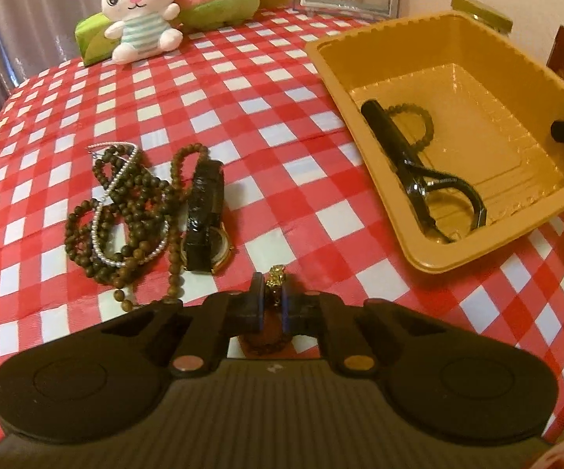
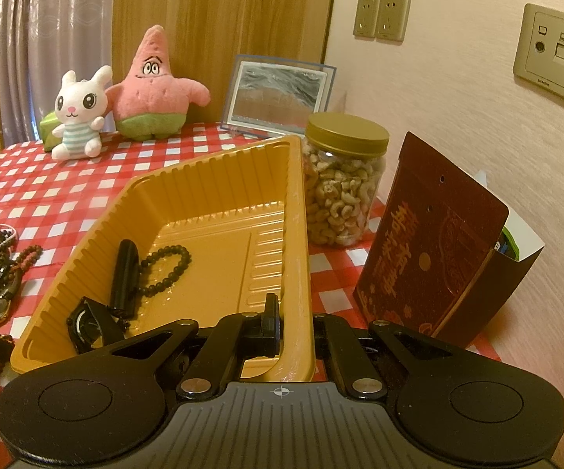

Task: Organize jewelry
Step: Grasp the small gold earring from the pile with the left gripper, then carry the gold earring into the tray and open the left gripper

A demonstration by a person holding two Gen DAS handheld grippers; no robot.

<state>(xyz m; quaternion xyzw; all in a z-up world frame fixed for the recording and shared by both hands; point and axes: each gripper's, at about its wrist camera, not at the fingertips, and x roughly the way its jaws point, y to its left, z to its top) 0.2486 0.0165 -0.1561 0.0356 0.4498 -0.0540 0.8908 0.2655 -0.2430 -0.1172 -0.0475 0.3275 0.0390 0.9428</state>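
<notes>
My left gripper (image 1: 273,301) is shut on a brown bead bracelet with a gold charm (image 1: 275,276), held just above the checked cloth. To its left lies a pile of brown bead strands and a pearl strand (image 1: 125,211), with a black-strap gold watch (image 1: 205,219) beside it. The orange tray (image 1: 364,90) at the right holds a black watch (image 1: 418,168) and a dark bead bracelet (image 1: 418,121). My right gripper (image 2: 295,320) is shut on the tray's right wall (image 2: 297,242). The black watch (image 2: 98,312) and bead bracelet (image 2: 168,269) also show in the right wrist view.
A white bunny plush (image 1: 141,11), a pink star plush (image 2: 153,86) and a picture frame (image 2: 278,97) stand at the back. A jar of cashews (image 2: 340,179) and a dark red pouch (image 2: 430,242) stand right of the tray, near the wall.
</notes>
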